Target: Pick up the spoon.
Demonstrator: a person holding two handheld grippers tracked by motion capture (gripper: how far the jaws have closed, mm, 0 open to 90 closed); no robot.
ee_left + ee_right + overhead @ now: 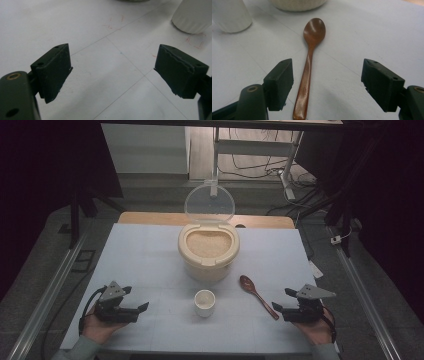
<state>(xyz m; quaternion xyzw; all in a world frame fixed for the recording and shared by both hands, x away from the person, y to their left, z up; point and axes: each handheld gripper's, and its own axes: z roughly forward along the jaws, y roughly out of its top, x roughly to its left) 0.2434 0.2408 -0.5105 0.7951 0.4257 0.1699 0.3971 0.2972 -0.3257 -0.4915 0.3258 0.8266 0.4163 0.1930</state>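
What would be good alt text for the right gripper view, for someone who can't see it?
A brown wooden spoon lies on a white table, bowl end away, its handle running back between the open right claw. A white cup stands at upper left.

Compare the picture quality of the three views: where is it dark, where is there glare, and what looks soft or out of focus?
High view: dim, edges nearly black; the white table is the brightest area, and the wooden spoon and cup look small and soft. Left gripper view: evenly lit, jaws sharp, cup slightly blurred. Right gripper view: glare on the spoon bowl and handle; cup soft.
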